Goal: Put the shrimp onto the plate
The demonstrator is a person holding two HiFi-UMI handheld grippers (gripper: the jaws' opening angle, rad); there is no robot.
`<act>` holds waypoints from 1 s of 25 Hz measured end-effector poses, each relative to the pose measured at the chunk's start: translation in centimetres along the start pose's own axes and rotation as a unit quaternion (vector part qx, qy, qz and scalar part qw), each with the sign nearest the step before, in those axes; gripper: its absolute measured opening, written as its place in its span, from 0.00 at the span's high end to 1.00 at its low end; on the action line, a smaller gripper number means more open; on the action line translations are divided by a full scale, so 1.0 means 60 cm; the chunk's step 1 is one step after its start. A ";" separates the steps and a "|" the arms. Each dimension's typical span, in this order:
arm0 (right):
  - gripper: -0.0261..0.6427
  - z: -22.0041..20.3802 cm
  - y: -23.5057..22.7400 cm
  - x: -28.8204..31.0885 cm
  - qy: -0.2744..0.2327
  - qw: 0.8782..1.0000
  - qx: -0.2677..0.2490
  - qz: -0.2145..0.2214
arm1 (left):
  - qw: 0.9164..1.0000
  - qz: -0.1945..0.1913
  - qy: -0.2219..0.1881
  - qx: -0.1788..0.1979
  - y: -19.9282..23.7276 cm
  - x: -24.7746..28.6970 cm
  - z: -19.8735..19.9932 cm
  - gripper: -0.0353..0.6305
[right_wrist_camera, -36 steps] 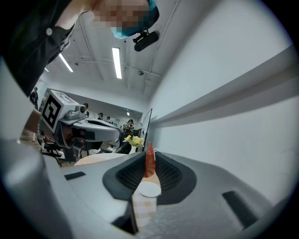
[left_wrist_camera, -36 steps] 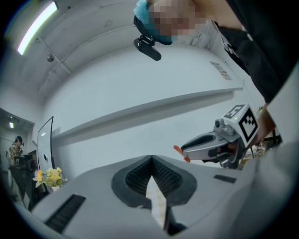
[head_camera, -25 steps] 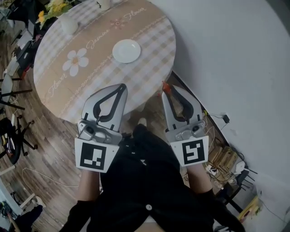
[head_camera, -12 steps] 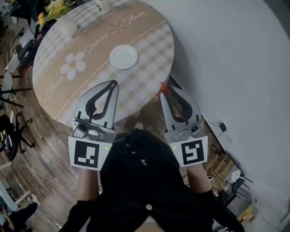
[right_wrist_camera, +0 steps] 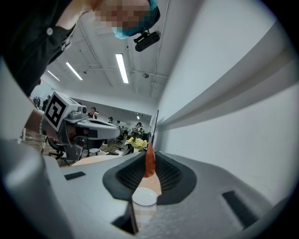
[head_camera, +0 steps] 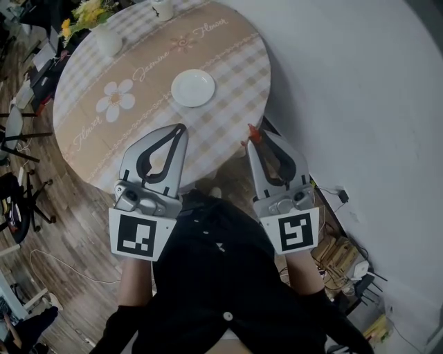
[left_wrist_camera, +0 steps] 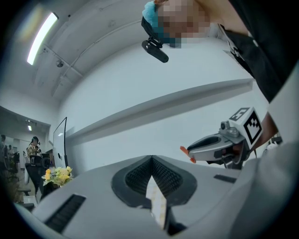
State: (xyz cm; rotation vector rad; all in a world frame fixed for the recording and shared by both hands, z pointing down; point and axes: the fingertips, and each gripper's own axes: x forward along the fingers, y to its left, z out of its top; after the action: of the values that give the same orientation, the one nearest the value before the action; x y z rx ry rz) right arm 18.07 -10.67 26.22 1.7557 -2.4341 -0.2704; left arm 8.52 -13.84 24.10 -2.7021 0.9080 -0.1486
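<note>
Head view: the person holds both grippers out in front of the body, tips toward a round surface point(head_camera: 232, 69) covered with a checked cloth bearing a flower print. The right gripper point(head_camera: 255, 141) is clamped on the shrimp point(head_camera: 252, 131), an orange piece that sticks out past the jaw tips. From above, the shrimp sits right by the near rim of the surface. The white plate point(head_camera: 193, 88) lies empty near the middle of the cloth, well apart from the shrimp and ahead of it to the left. In the right gripper view the shrimp point(right_wrist_camera: 149, 161) stands upright, pinched between the closed jaws, and the plate point(right_wrist_camera: 144, 197) shows through the narrow slit below it. The left gripper point(head_camera: 181, 129) hangs over the near edge of the cloth. Its own view shows the jaws pressed together at the tips with nothing held, only a sliver of cloth visible through the gap. That view also catches the right gripper point(left_wrist_camera: 219, 146) off to the side with the shrimp point(left_wrist_camera: 188, 154) at its tip. At the far side of the surface stand a white vase point(head_camera: 109, 41) with yellow flowers point(head_camera: 84, 12) and a small cup point(head_camera: 162, 8).
</note>
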 end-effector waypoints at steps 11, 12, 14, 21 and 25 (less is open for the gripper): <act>0.89 0.006 0.005 0.040 0.009 1.000 0.002 -0.015 | 1.000 -0.022 -0.010 0.013 0.035 0.012 0.002 0.94; 0.89 0.007 0.006 0.045 0.009 1.000 0.002 -0.016 | 1.000 -0.024 -0.010 0.016 0.038 0.013 0.002 0.94; 0.89 0.009 0.010 0.054 0.010 1.000 -0.001 -0.016 | 0.999 -0.027 -0.010 0.018 0.046 0.013 -0.002 0.94; 0.89 0.006 0.024 0.078 0.021 1.000 -0.005 -0.011 | 1.000 -0.023 -0.012 0.011 0.069 0.008 -0.012 0.94; 0.89 0.002 0.032 0.090 0.025 1.000 -0.007 -0.005 | 1.000 -0.017 -0.009 0.007 0.082 0.000 -0.022 0.94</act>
State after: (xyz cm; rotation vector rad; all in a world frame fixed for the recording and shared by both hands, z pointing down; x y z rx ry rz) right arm 14.53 -15.22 26.51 1.7475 -2.3854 -0.2410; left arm 5.47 -17.90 23.91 -2.7026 0.8540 -0.1371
